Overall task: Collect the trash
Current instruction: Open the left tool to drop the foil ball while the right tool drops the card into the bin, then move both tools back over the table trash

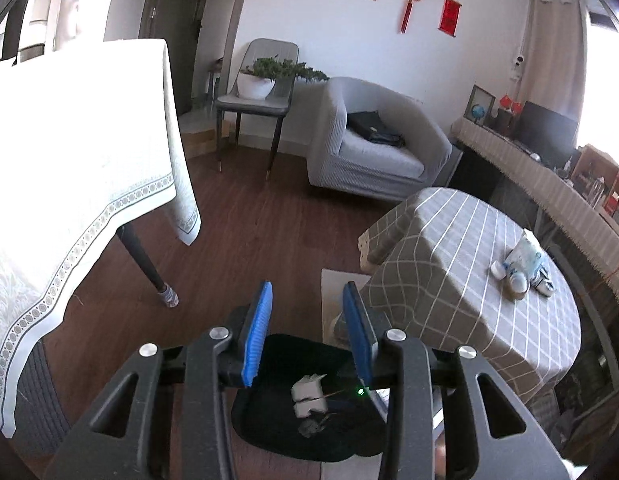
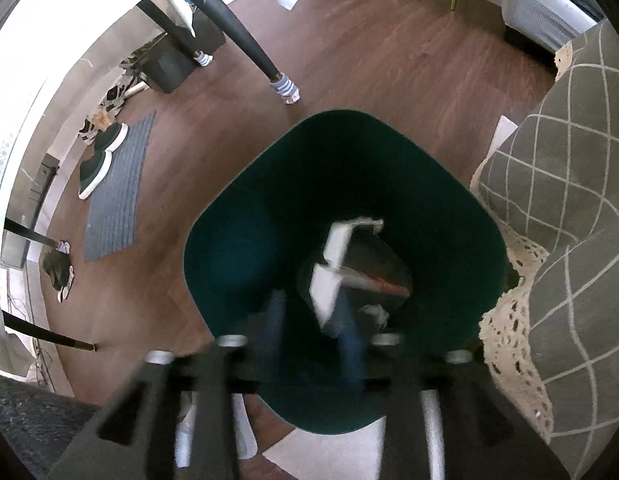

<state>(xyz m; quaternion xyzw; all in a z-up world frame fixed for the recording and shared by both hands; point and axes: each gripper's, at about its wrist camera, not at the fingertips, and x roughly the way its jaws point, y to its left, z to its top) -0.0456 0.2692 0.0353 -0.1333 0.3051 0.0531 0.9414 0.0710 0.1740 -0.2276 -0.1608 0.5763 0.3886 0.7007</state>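
A dark green bin stands on the wood floor beside the small checked-cloth table. Inside lie white crumpled pieces, a dark wrapper with a red edge and a small crumpled wad. My right gripper points down into the bin; its blue fingers are blurred and stand apart, pressing on nothing. My left gripper hovers higher, over the bin, open with nothing between its blue pads. The white pieces show below it. A blue-and-white bundle lies on the checked table.
A large table with a white cloth and a dark leg stands at left. A grey armchair and a chair bearing a plant are at the back. Shoes and a grey mat lie on the floor.
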